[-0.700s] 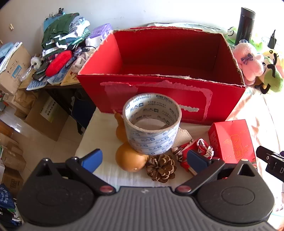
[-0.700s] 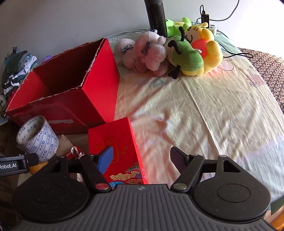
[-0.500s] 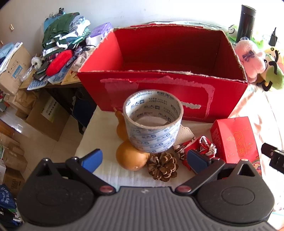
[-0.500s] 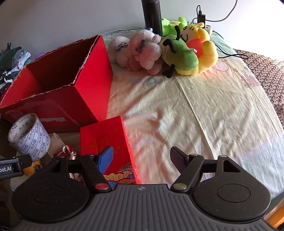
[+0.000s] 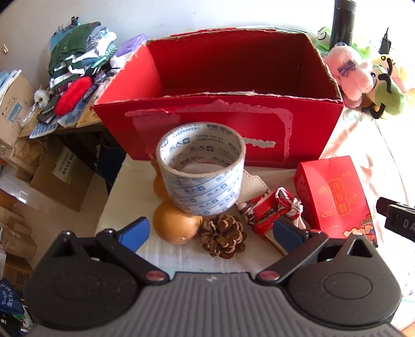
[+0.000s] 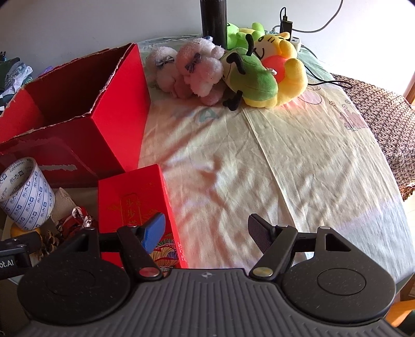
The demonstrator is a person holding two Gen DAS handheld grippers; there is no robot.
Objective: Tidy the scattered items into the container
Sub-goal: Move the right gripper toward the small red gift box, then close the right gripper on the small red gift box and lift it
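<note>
An open red cardboard box (image 5: 233, 134) (image 6: 77, 124) stands on the bed sheet. In front of it a printed tape roll (image 5: 202, 168) (image 6: 24, 194) leans on a brown gourd (image 5: 176, 225). A pine cone (image 5: 223, 236), a red patterned pouch (image 5: 272, 210) and a small red gift box (image 5: 334, 197) (image 6: 137, 204) lie beside them. My left gripper (image 5: 210, 232) hangs open above the gourd and pine cone, holding nothing. My right gripper (image 6: 205, 230) is open too, its left finger over the gift box, the sheet between the fingers.
Plush toys (image 6: 233, 70) (image 5: 363, 75) and a dark flask (image 6: 214, 20) sit behind the box to the right. A cable (image 6: 324, 83) runs across the sheet. Left of the bed are a cluttered table (image 5: 72, 85) and cardboard cartons (image 5: 59, 176) on the floor.
Both grippers have shifted; the left one has come closer to the tape roll and box. In the right view the gift box sits further right, under the left finger. Both stay open.
</note>
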